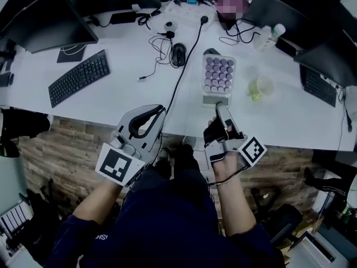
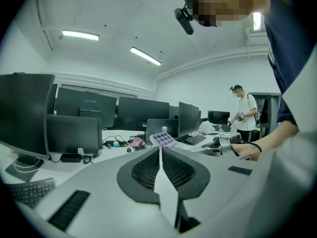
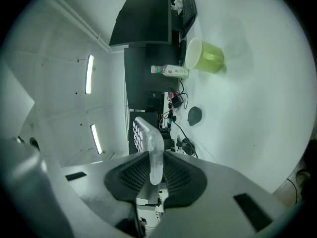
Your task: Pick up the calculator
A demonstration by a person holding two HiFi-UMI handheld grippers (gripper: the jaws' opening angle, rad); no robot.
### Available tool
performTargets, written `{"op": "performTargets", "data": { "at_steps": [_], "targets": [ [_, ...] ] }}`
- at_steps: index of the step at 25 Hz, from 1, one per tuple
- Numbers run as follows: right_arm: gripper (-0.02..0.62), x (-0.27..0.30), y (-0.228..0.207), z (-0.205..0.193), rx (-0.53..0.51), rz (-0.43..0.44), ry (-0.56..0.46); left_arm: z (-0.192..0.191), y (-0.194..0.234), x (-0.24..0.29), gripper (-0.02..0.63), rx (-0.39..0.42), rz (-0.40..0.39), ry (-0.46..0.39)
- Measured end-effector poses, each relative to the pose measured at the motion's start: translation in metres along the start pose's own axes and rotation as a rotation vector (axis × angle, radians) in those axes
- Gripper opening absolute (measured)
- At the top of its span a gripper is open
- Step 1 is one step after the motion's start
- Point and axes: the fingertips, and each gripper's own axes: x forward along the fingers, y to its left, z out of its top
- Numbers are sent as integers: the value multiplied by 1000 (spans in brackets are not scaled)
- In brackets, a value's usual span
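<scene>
The calculator (image 1: pixel 218 74) is a white slab with round purple keys, seen over the white desk (image 1: pixel 128 94) right of centre. My right gripper (image 1: pixel 222 109) is shut on its near end, and the rest of it sticks out away from me. In the right gripper view the calculator (image 3: pixel 148 138) stands edge-on between the ribbed pads (image 3: pixel 133 175), clear of the desk top. My left gripper (image 1: pixel 159 111) hovers at the desk's front edge, shut and empty. From the left gripper view, the calculator (image 2: pixel 163 139) shows just past the closed fingertips (image 2: pixel 160 148).
A black keyboard (image 1: pixel 79 77) lies at the left and a mouse (image 1: pixel 178 54) with cables behind the calculator. A green cup (image 1: pixel 260 86) and a bottle (image 1: pixel 270 37) stand to the right. Dark monitors (image 1: pixel 47 21) line the back. A person (image 2: pixel 243 114) stands far off.
</scene>
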Motion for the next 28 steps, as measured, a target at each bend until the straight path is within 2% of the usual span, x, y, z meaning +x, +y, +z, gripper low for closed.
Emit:
{"op": "performTargets", "data": {
  "at_steps": [15,28],
  "targets": [
    [81,-9,85,-1,-86,156,-7,59,-1,-17,41,66,0,-129],
    [83,-9,126,-11,-118,232,15,85,3,-31,41,84,17,-185]
  ]
}}
